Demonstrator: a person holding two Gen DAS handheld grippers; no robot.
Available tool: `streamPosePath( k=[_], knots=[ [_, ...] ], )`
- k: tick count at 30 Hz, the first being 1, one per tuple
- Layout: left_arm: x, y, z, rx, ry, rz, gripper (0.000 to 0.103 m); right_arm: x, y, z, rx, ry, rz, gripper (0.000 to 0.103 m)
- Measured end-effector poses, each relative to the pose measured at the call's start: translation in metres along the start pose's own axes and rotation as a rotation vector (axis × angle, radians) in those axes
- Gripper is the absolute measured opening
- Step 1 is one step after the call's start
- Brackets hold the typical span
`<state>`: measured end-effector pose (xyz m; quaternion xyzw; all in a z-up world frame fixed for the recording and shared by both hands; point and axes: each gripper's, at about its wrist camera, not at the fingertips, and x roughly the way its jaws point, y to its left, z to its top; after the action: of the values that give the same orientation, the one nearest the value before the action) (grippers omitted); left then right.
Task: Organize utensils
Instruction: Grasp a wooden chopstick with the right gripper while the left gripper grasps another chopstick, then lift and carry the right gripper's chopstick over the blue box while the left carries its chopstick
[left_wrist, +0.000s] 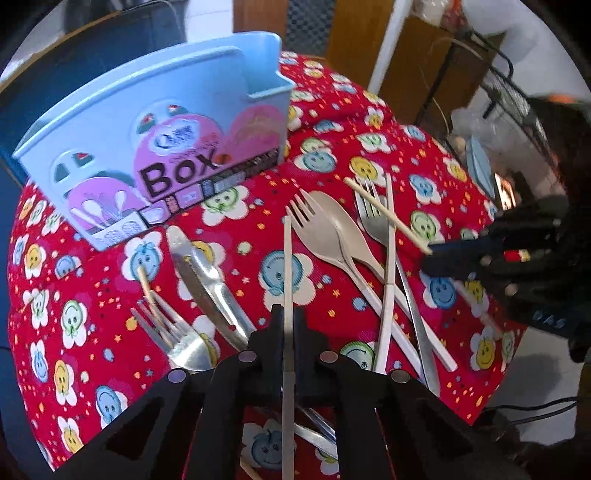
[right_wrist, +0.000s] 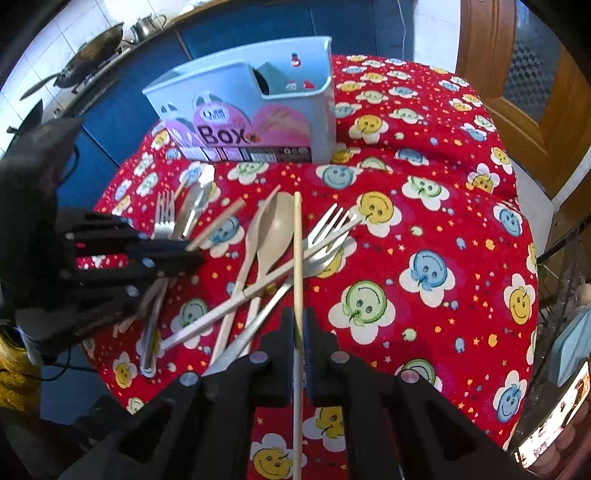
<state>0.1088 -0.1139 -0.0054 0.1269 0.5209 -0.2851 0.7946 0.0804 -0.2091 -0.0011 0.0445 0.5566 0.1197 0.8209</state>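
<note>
My left gripper (left_wrist: 287, 314) is shut on a pale chopstick (left_wrist: 287, 258) that points away toward the blue utensil box (left_wrist: 159, 122). My right gripper (right_wrist: 298, 317) is shut on a wooden chopstick (right_wrist: 297, 240); in the left wrist view this gripper (left_wrist: 430, 258) comes in from the right. The left gripper (right_wrist: 195, 254) also shows at the left of the right wrist view. Between them lie a beige spoon (left_wrist: 332, 221), a beige fork (left_wrist: 306, 225), a metal fork (left_wrist: 369, 214) and another pale chopstick (left_wrist: 388, 258). A knife (left_wrist: 207, 273) and a second metal fork (left_wrist: 177, 332) lie left of my left gripper.
A red tablecloth with smiley flowers (right_wrist: 424, 221) covers the small table, and the blue utensil box (right_wrist: 258, 110) stands at its far edge. The cloth's right half holds no utensils. A phone (right_wrist: 554, 424) glows beyond the near right edge. A wok (right_wrist: 92, 48) sits on a far counter.
</note>
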Motion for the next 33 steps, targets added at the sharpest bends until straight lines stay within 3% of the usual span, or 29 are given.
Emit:
streamPosePath(
  k=[13, 16, 20, 25, 33],
  knots=[
    [-0.038, 0.021, -0.012, -0.072, -0.138, -0.028, 0.004, 0.016, 0.005, 0.021, -0.059, 0.078, -0.068, 0.007],
    [-0.050, 0.026, -0.016, -0.084, -0.177, -0.023, 0.004, 0.012, 0.007, 0.022, -0.071, 0.058, -0.070, 0.006],
    [-0.070, 0.034, -0.018, -0.107, -0.263, -0.016, 0.004, -0.008, 0.014, 0.018, -0.075, -0.024, -0.067, 0.006],
    [-0.093, 0.041, -0.013, -0.122, -0.367, -0.006, 0.004, -0.045, 0.023, 0.015, -0.075, -0.199, -0.019, 0.006],
    [-0.126, 0.062, 0.015, -0.185, -0.521, 0.033, 0.004, -0.091, 0.028, 0.035, -0.066, -0.494, -0.009, 0.006]
  ],
)
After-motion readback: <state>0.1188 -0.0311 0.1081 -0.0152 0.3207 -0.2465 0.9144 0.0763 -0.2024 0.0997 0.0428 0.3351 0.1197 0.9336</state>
